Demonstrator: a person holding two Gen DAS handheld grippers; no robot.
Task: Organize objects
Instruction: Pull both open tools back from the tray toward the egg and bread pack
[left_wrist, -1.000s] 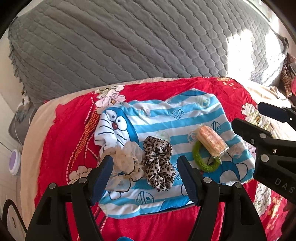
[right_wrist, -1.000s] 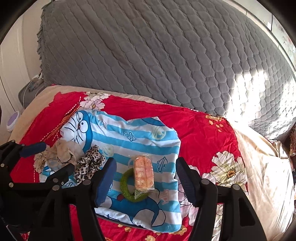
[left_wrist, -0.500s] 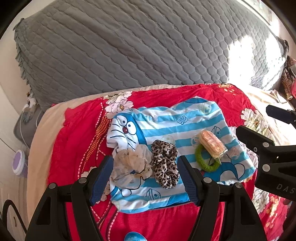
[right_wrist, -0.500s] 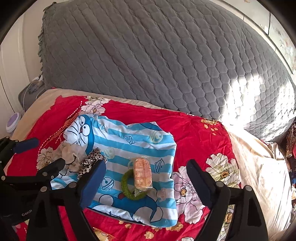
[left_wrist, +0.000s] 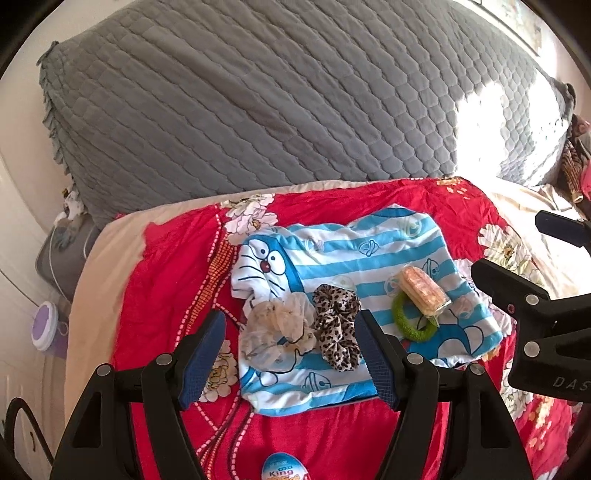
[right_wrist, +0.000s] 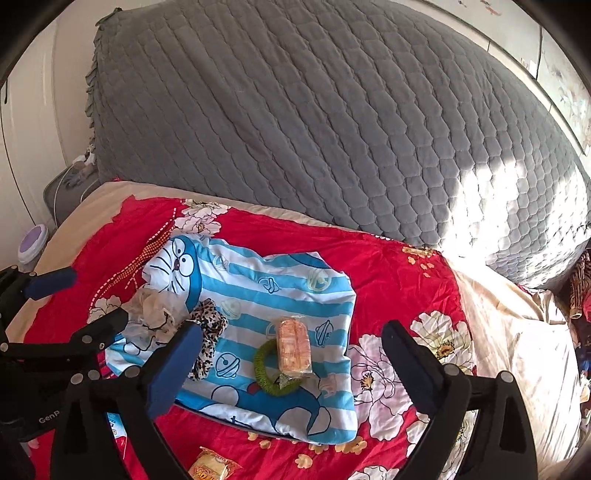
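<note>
Both claws pulled back, right claw (right_wrist: 291, 363) wider, red bedspread (left_wrist: 166, 266) margins exposed

Cream scrunchie (left_wrist: 275, 328) touches leopard scrunchie (left_wrist: 336, 328) on the striped pillow (left_wrist: 354, 251); wrapped wafer snack (left_wrist: 423, 291) lies across green ring (left_wrist: 410, 323)

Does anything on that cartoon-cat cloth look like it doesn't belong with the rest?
Yes: the wrapped snack. It lies across the green hair ring, while everything else on the striped cloth is hair wear: a leopard scrunchie and a cream scrunchie. Nothing looks spilled or damaged.
</note>
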